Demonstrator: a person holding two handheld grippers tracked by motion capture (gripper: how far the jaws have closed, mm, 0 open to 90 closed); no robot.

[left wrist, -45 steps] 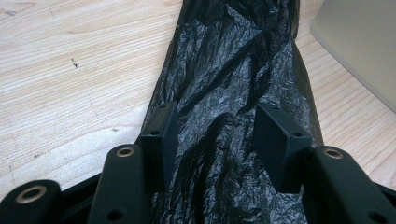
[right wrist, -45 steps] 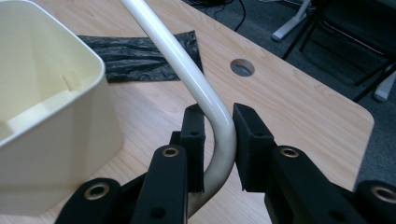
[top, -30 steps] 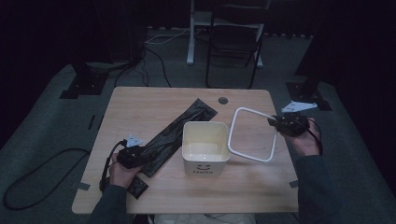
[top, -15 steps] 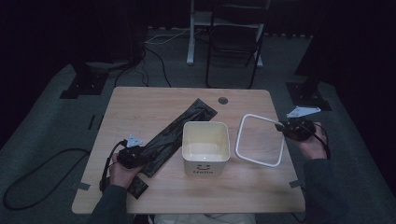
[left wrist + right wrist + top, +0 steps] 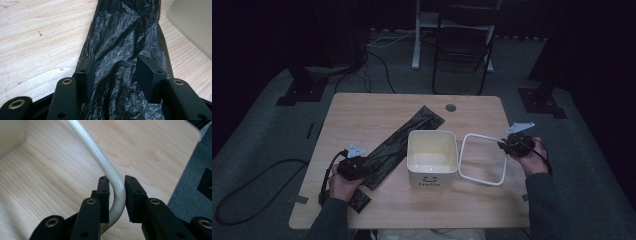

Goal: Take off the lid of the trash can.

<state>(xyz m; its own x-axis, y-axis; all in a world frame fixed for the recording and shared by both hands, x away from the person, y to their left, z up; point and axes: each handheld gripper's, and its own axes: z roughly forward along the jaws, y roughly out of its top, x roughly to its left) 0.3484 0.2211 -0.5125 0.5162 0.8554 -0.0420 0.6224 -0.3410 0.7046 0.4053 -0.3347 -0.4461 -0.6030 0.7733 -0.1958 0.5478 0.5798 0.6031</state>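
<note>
- Bag (image 5: 125, 50) of thin black plastic lies crumpled along the counter (image 5: 377, 115) beside the white bin (image 5: 432, 159); it looks light, limp and slippery, best pinched where it bunches.
- Left gripper (image 5: 354, 167) has its fingers (image 5: 86, 72) apart, straddling the bag's near stretch without squeezing it.
- Rim frame (image 5: 110, 173), a stiff, smooth, light white hoop, rests on the counter right of the bin.
- Right gripper (image 5: 512, 145) has its fingers clamped on the frame's rounded corner; a straight side would probably slip less.
</note>
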